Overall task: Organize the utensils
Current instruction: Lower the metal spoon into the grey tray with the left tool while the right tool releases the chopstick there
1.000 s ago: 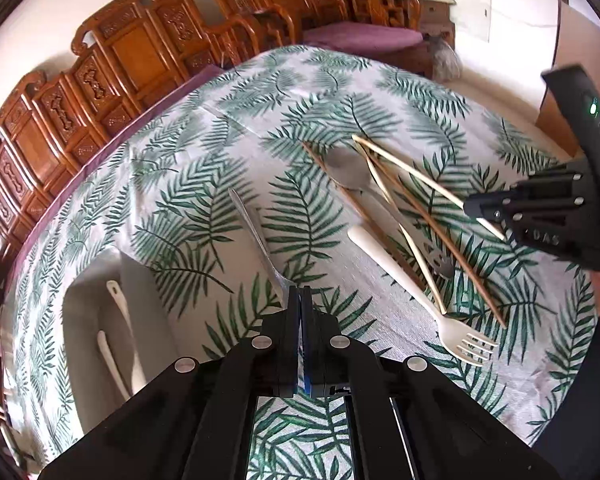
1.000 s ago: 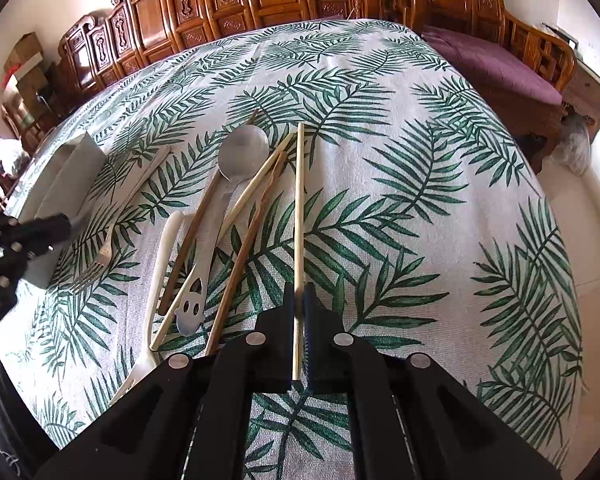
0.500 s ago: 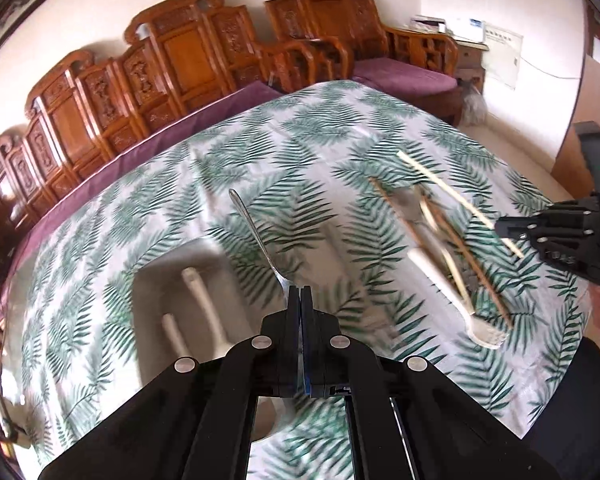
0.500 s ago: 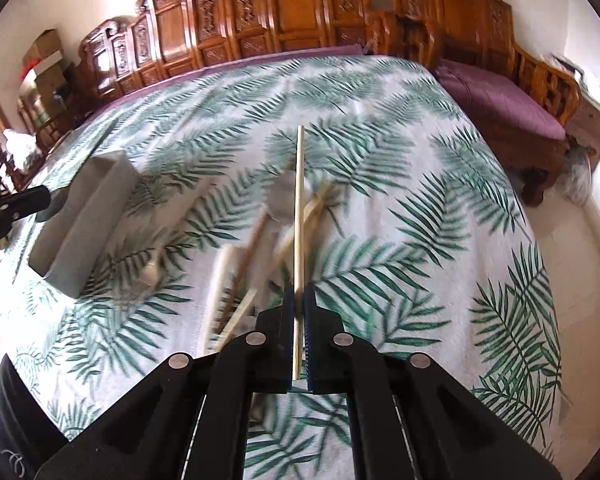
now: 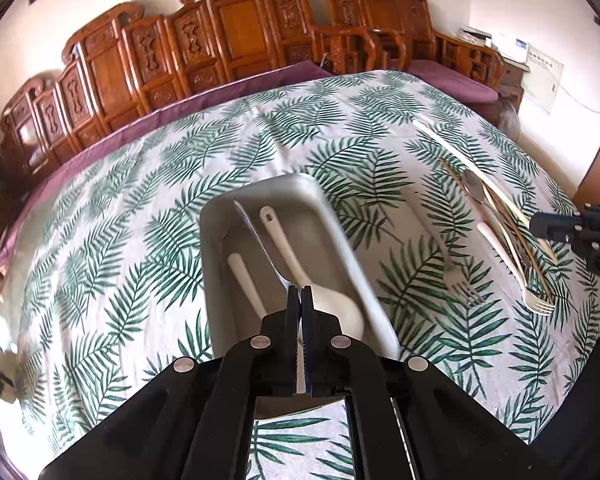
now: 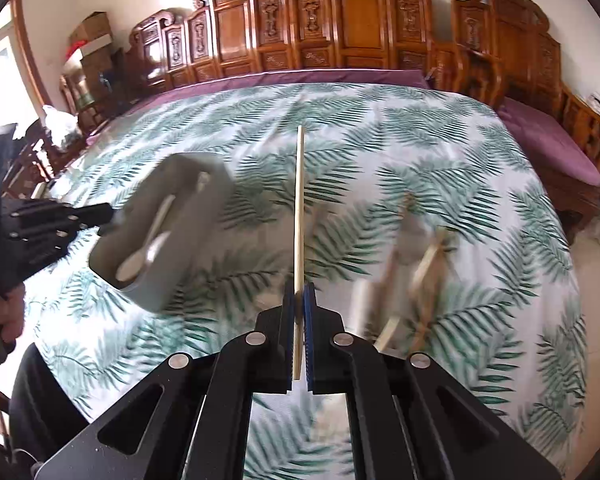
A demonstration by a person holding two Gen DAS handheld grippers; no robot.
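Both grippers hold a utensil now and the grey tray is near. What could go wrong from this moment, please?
1. The left gripper pinches the metal fork near its head, so the long handle could swing and knock the white spoon in the grey tray.
2. The right gripper holds one thin chopstick near its end; it may pivot or slip.
3. Both head toward one tray and might collide.

We can only make out two white letters, "DA", on the black body of the right gripper (image 5: 580,230), way off to the right of the left jaws. The rest is cut off. The wall paper (image 5: 544,80) up beyond it has print, but it's too small to read.
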